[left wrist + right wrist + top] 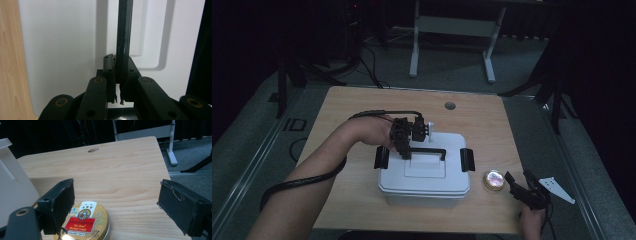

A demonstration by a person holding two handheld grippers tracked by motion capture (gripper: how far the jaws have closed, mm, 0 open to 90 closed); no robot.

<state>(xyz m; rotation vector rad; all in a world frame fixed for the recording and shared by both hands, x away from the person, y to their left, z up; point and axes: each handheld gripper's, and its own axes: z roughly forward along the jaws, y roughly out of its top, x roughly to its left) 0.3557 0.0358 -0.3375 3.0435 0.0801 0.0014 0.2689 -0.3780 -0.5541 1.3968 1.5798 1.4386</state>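
From above, a pale wood-grain worktop (362,107) with rounded corners carries a white plastic box (424,176), squarish with a smooth lid, a black latch (381,157) on its left side and another on the right. A thin black handle (428,150) arches over the lid. The person's left forearm comes in from the lower left, bent at the wrist, and the left tongs (406,152) point down onto the left end of that handle. To the right of the box, just beside it, lies a small round tin (494,180), gold and shiny. The right hand (531,218) rests low at the worktop's near right corner, and the right tongs (511,181) reach level toward the tin, close to it.

Looking along the left tongs (118,75), the 2 black jaws are pressed together on the handle (124,30), a narrow dark bar running away over the smooth white lid (62,50). A strip of wood shows at the left edge.

Looking along the right tongs (116,202), the 2 jaws stand wide apart, their pads flat, black and a little frayed. The tin (87,222) lies flat on the worktop (120,167) near the left jaw, its gold lid carrying a red label with printed lettering. Nothing is gripped. The box's white wall (15,187) rises at the left.
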